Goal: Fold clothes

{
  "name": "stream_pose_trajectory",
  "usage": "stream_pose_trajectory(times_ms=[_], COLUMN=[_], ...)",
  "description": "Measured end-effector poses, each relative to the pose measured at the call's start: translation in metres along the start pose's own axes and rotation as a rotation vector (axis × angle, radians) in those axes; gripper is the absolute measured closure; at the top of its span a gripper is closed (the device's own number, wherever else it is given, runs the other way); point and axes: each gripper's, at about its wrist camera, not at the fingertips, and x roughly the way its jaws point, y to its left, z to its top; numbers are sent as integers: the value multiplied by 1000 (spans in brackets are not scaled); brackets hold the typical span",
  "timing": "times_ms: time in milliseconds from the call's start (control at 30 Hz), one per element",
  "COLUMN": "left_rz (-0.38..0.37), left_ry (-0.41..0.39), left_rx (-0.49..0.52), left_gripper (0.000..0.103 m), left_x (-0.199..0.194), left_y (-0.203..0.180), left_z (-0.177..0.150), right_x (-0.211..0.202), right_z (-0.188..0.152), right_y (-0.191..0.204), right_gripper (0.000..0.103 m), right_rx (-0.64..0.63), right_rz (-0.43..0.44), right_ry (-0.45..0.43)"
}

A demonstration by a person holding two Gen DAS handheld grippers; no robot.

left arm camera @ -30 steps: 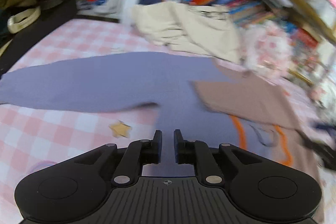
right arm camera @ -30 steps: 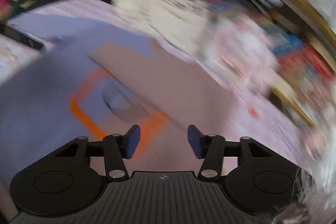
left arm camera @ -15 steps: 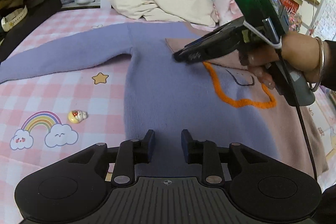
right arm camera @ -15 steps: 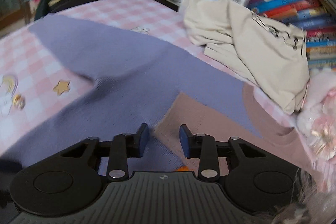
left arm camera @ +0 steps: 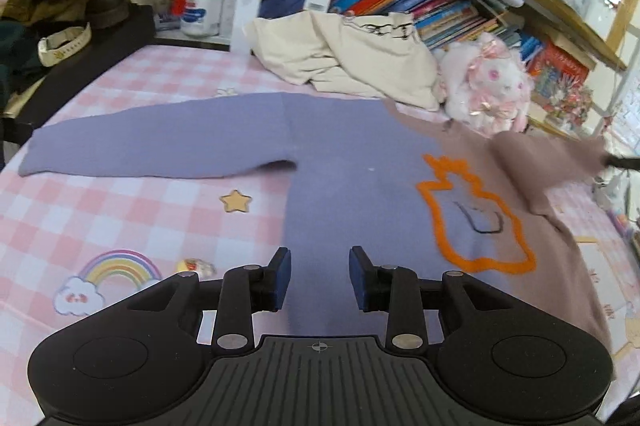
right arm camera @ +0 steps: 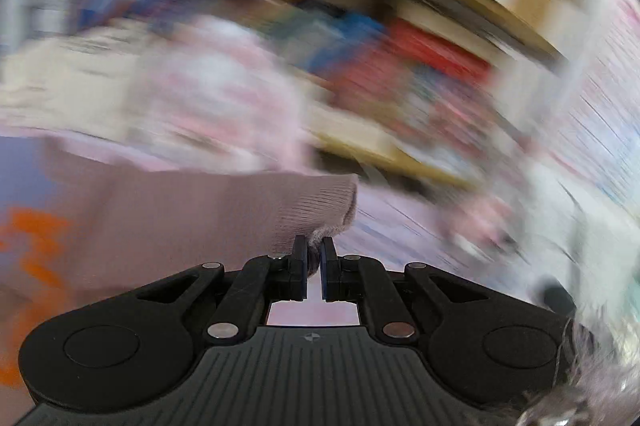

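Right gripper (right arm camera: 314, 258) pinching mauve sleeve (right arm camera: 224, 214), left gripper (left arm camera: 319, 276) opening over sweater (left arm camera: 352, 162), no legible writing.

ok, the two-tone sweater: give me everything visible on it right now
Knit sweater, lavender on one half, dusty mauve on the other, with an orange outlined shape and a small dark mark on the chest. It lies flat, front up, on the pink checked cloth. The lavender sleeve stretches straight out. The mauve sleeve is lifted, its ribbed cuff pinched in the shut right gripper. The left gripper is opening above the hem; nothing shows between its pads.
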Motion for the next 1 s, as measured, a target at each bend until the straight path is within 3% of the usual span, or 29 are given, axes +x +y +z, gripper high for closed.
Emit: stream_pose_trajectory(times_ms=[167,367,467,533,567,600,633,667,700,833,900,1000], left_rz=[21,39,34,36,38,40,45,56,73,77,65,84], left_ry=[46,87,84,82,81,79,79,74,61,54,64,106], left_rx=[-4,-13,-2,6,5,4,-2,-11,-20,-41,-41,-53], left_gripper=[71,71,71,71,71,66,60,46,40,39,41,41], left_x=[11,20,19,19,19,19,20,20,19,20,21,29], left_y=[6,4,0,-2,-2,-2,-2,-1,-1,1,2,2], left_z=[4,4,4,5,6,7,8,8,8,6,5,5], right_x=[29,56,61,58,53,45,36,27,15,-36,-59,-74], right_z=[-25,-32,-39,-45,-47,-49,-52,-56,-62,-92,-104,-120], right_y=[-57,-86,-97,-99,-99,-98,-96,-93,-84,-32,-3,27], right_gripper=[97,97,96,82,58,45,42,42,42,46,57,65], right_rx=[62,88,120,131,151,179,220,275,313,344,303,275], right_rz=[-123,-242,-253,-259,-260,-251,-224,-170,-91,257,358,411], right_ry=[79,115,150,154,155,152,158,183,207,240,231,246])
